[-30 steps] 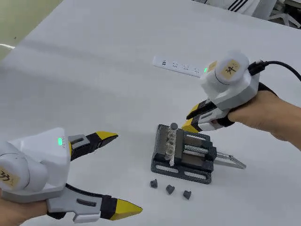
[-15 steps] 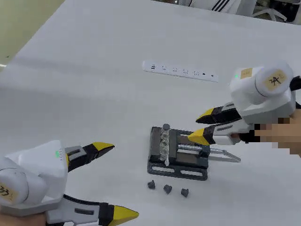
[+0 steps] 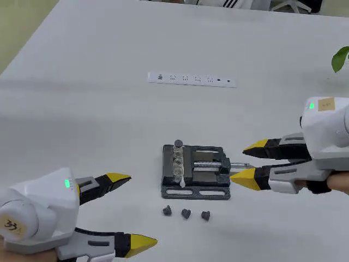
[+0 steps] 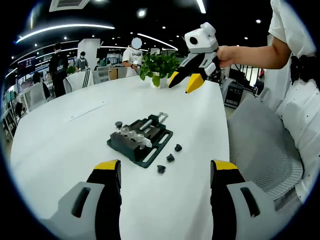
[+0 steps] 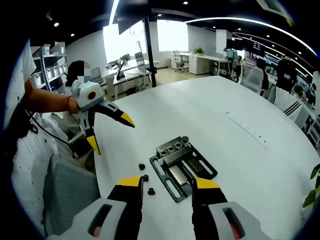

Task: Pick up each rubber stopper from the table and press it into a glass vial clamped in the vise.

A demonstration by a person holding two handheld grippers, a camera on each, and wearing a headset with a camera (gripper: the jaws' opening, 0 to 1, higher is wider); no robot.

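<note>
A small black vise (image 3: 193,172) holds a row of glass vials (image 3: 178,164); the far vial carries a dark rubber stopper (image 3: 178,144). Three loose stoppers (image 3: 186,213) lie on the table just in front of the vise. My right gripper (image 3: 241,161) hovers open to the right of the vise, level with its screw handle, with nothing between its jaws. My left gripper (image 3: 139,209) is open and empty at the near left, well clear of the vise. From the left gripper view the vise (image 4: 140,137) and stoppers (image 4: 170,158) lie ahead; the right gripper view has them (image 5: 145,177) just below the jaws.
A white power strip (image 3: 192,79) lies across the table beyond the vise. A green leaf (image 3: 341,57) of a potted plant (image 4: 159,67) shows at the right edge. A mesh chair (image 4: 265,145) stands at the table's near edge. The white table (image 3: 98,109) stretches wide on all sides.
My right gripper has pulled back to the right, away from the stoppered far vial, and its jaws have spread. The left gripper has stayed about where it was. The head camera has shifted.
</note>
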